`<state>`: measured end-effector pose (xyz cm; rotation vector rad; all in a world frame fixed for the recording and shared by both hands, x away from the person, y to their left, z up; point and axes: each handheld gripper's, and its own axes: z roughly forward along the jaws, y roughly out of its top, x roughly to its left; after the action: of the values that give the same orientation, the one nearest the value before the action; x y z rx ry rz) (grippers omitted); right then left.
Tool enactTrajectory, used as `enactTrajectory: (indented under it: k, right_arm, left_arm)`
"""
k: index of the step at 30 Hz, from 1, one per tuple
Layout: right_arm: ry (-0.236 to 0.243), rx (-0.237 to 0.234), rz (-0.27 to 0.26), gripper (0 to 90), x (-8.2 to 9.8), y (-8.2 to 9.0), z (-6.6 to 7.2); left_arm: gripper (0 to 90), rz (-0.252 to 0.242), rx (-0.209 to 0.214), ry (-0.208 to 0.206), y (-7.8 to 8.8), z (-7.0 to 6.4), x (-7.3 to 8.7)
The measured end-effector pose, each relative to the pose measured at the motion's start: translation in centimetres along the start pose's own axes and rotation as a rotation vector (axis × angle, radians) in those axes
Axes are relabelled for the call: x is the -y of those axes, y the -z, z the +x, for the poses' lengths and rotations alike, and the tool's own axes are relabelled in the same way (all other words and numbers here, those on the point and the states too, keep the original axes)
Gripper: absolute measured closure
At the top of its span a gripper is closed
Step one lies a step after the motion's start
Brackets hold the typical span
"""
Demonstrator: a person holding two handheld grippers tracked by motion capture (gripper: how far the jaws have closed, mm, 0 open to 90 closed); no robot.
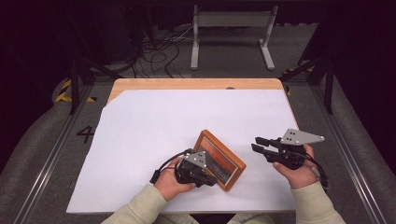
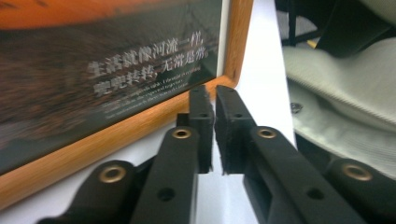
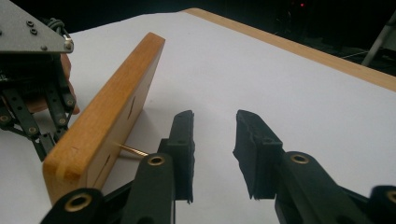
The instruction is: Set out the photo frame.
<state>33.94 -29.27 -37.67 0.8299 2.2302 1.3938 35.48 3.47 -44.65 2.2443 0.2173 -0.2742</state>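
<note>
High view: wooden picture frame (image 1: 219, 159) between left tool (image 1: 212, 179) and right tool (image 1: 256, 144).

Left gripper (image 1: 211, 180): low near the person's body, pointing right; jaws almost together, a thin gap between the pads, nothing in it.
Right gripper (image 1: 256, 143): raised, pointing left; jaws parted, nothing between them.
Left hand (image 1: 170, 182): wrapped around its gripper's body.
Right hand (image 1: 299, 171): cradling its gripper from below.
Sleeves: cream, entering from the bottom edge.
</note>
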Motion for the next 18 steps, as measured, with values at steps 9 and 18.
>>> enactTrajectory:
  k: [9, 18]
  right_arm:
    - [-0.027, -0.019, 0.000, 65.5, -0.8, 0.1, 0.6]
    - [-0.037, -0.048, -0.004, 61.5, -1.7, 0.0, 1.2]
  left_arm:
    - [68.0, -0.052, -0.059, 0.020, 2.8, -0.5, 0.5]
    - [58.9, -0.111, -0.134, 0.062, 5.7, -0.3, 2.1]
